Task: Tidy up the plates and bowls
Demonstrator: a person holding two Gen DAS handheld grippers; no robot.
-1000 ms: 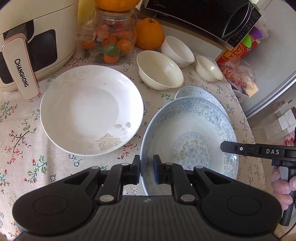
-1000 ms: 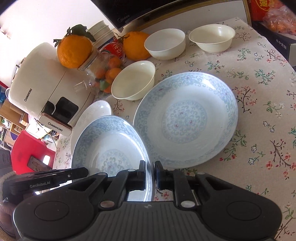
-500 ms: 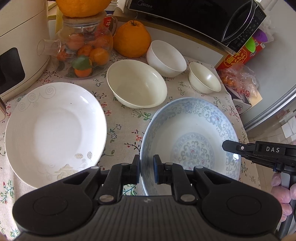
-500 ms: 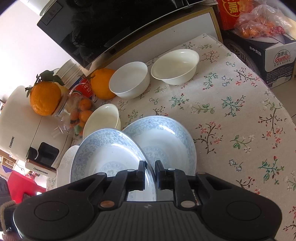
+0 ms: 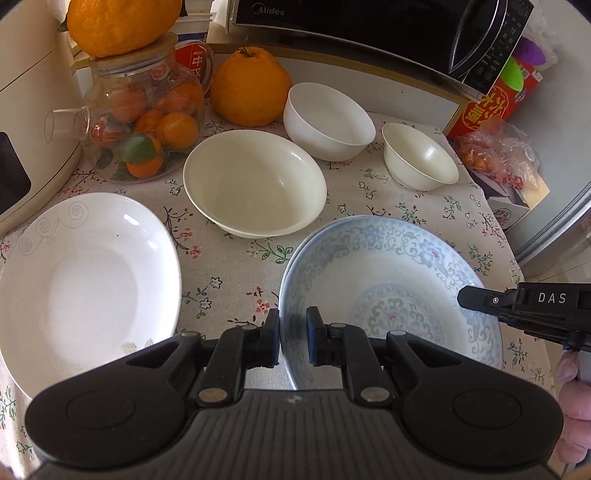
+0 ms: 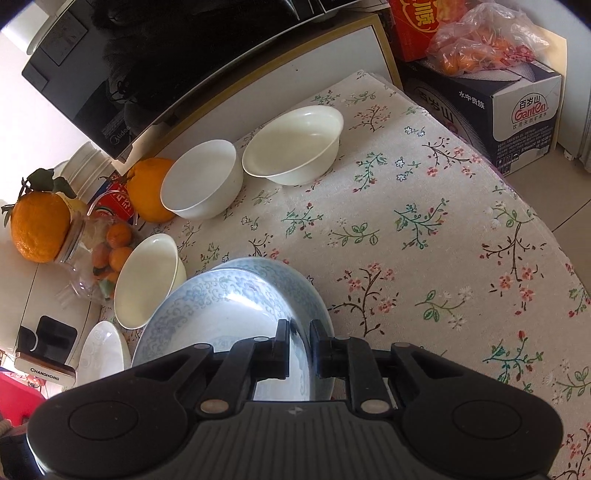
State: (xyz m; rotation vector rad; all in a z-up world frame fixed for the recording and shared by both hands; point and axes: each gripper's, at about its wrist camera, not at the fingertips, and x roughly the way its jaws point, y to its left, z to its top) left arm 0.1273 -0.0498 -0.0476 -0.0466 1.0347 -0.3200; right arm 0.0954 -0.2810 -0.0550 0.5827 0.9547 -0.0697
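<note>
We held the blue-patterned porcelain plate [image 5: 391, 284] by opposite rims, left gripper [image 5: 293, 341] and right gripper [image 6: 299, 349] each with jaws pinching an edge. It sat directly over a second matching plate [image 6: 295, 284] on the floral-clothed desk [image 6: 424, 236], beside a plain white plate [image 5: 85, 277].

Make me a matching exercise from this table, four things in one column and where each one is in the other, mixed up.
Things:
1. blue patterned plate
2. white plate
3. big orange
4. large cream bowl

Places:
A. on the glass jar's lid
B. left edge of the table
C. gripped at both rims, over its twin
D. table middle, standing alone

Pairs: 1-C, 2-B, 3-A, 4-D
</note>
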